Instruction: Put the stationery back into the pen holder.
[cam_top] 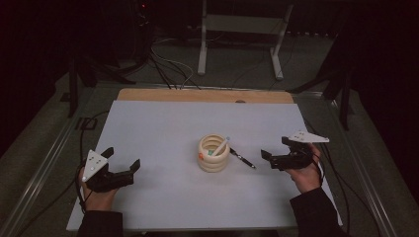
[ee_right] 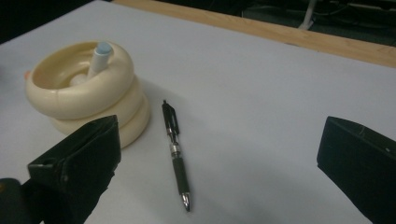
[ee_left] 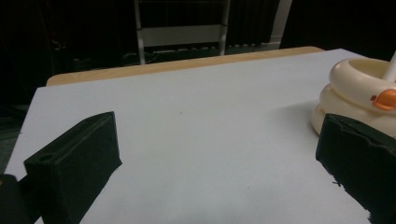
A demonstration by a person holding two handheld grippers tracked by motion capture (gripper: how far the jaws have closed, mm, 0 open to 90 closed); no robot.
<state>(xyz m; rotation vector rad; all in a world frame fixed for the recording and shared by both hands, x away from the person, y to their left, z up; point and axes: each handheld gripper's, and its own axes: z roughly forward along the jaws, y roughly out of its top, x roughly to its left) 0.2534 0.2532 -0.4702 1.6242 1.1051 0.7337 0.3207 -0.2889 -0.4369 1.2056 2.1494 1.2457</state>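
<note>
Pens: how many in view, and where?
2. A white pen stands tilted inside the cream ringed holder. A black pen lies flat on the white table sheet just right of the holder, ahead of the right gripper. The holder might hide more.

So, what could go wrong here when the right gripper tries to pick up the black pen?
The black pen lies flat on the white table cover, so the open right gripper may scrape the cover or push the pen away instead of catching it. The pen's top end lies near the cream ringed holder; a jaw could knock the holder, and the white pen leaning inside might tip out.
</note>
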